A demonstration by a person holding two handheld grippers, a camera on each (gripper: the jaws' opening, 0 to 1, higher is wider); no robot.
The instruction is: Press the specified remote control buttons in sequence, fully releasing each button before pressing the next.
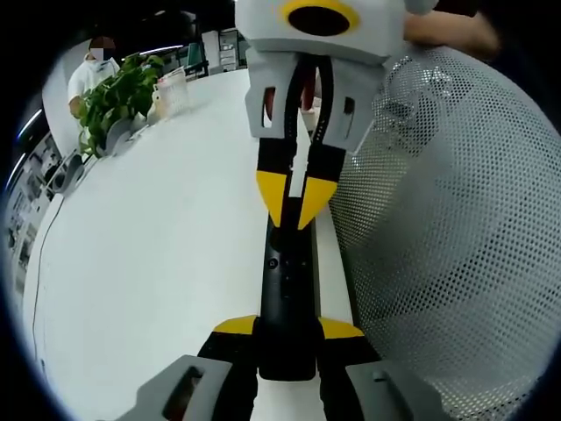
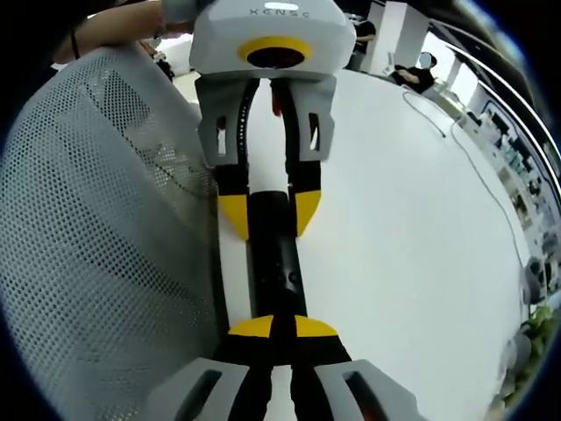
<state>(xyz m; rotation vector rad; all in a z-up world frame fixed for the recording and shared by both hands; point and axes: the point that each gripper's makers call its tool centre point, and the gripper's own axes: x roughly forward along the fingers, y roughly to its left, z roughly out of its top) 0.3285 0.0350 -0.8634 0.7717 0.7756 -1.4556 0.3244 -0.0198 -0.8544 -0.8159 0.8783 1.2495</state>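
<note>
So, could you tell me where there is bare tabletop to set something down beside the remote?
The white tabletop lies bare between the slim black remote control and the green leafy plant; the right gripper view shows the same stretch, crossed by a thin cable. The remote's other side is crowded: the white perforated mesh chair back stands close beside it, and both grippers meet at the remote.

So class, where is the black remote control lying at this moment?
The black remote control lies on the white table beside the mesh basket, its near end clamped by the left gripper, with the right gripper closed at its far end.
</note>
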